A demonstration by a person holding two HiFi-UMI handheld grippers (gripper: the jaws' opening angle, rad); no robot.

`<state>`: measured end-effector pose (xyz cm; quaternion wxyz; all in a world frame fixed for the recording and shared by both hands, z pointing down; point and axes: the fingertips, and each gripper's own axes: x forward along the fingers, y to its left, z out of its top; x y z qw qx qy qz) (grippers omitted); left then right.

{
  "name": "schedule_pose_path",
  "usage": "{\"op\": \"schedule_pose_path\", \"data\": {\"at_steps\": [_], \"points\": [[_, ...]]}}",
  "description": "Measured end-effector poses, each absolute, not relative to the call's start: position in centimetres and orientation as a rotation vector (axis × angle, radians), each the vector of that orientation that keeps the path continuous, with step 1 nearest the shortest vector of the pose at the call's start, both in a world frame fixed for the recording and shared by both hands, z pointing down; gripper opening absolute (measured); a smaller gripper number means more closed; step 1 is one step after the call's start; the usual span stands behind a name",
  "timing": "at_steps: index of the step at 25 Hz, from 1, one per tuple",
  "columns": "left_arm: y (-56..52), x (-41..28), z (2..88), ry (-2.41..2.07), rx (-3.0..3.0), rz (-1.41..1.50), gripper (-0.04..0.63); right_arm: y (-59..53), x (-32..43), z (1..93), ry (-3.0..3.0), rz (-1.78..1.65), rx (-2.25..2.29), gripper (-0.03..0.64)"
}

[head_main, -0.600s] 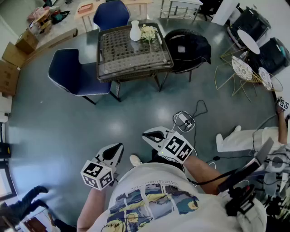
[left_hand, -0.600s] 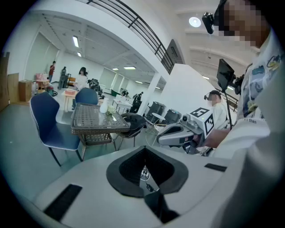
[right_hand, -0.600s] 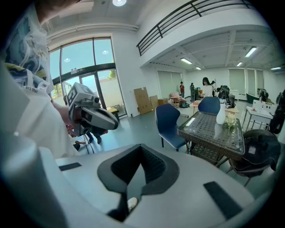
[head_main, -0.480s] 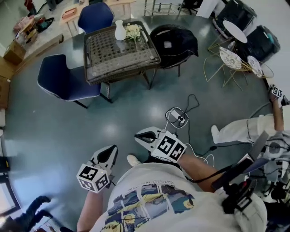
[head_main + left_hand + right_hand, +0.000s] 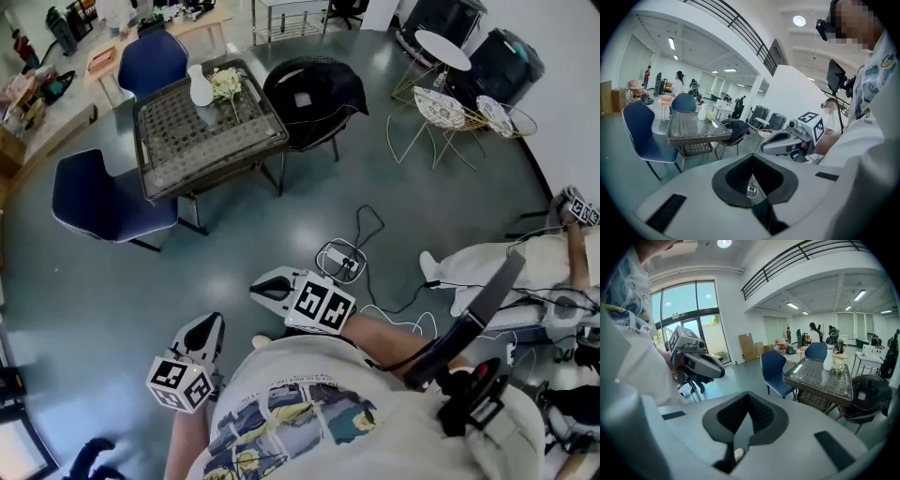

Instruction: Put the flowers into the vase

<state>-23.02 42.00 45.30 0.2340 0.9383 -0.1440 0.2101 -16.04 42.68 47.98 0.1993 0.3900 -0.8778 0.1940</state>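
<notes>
The square wicker desk [image 5: 187,141] has slid toward upper left — white ceramic vase [image 5: 200,87] and cream flowers [image 5: 226,84] rest there, well apart from left gripper [image 5: 212,326] and right gripper [image 5: 265,288], both clenched empty; approach only beginning.

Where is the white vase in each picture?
Head view: upper left, the white vase stands on the table's far side.
Left gripper view: left of middle, small, on that table.
Right gripper view: right side, on that table.
Shared landmark: the flowers beside it.
</notes>
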Motion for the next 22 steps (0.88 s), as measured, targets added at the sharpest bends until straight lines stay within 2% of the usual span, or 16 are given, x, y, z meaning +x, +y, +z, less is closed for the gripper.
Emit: {"op": "schedule_pose_path", "data": {"at_steps": [5, 15, 19, 22], "points": [[40.5, -20.5, 45.3, -0.406, 2.58, 0.601, 0.009, 41.1, -13.0, 47.4, -2.481, 0.524, 1.118, 0.011], [38.1, -10.9, 45.1, -0.363, 2.626, 0.594, 0.009, 40.1, -2.7, 49.5, -2.441, 0.534, 1.231, 0.014], [37.0, -9.5, 45.1, -0.322, 2.607, 0.621, 0.009, 39.0, -0.2, 50.3, -2.42, 0.584, 1.291, 0.095], [34.9, -8.4, 45.5, -0.286, 2.605, 0.643, 0.009, 36.8, 1.6, 50.8, -2.393, 0.637, 1.346, 0.112]]}}
